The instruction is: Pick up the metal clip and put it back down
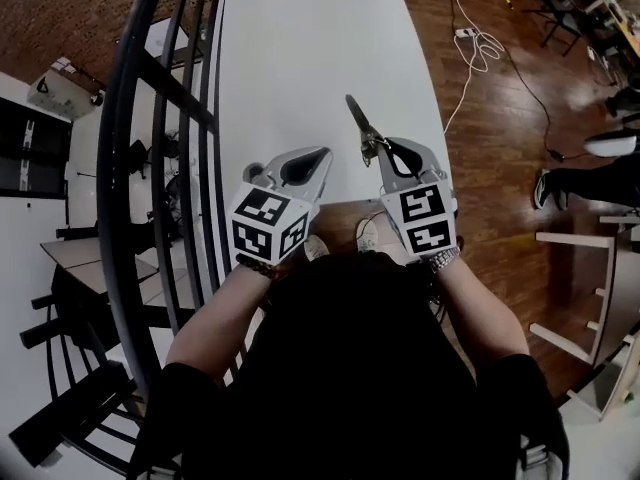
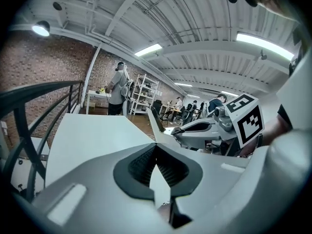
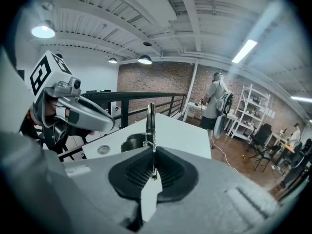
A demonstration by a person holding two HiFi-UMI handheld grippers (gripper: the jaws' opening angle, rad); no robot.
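The metal clip is a thin dark metal piece. It sticks forward out of my right gripper, which is shut on its near end, above the white table near its front edge. In the right gripper view the clip stands up from between the closed pads. My left gripper hovers beside it to the left, jaws together with nothing between them. The left gripper view shows its shut tips, with the right gripper and the clip just beyond.
A black metal railing runs along the table's left side. A white cable lies on the wooden floor to the right, near another person's shoe and a pale wooden frame. People stand at shelves in the far background.
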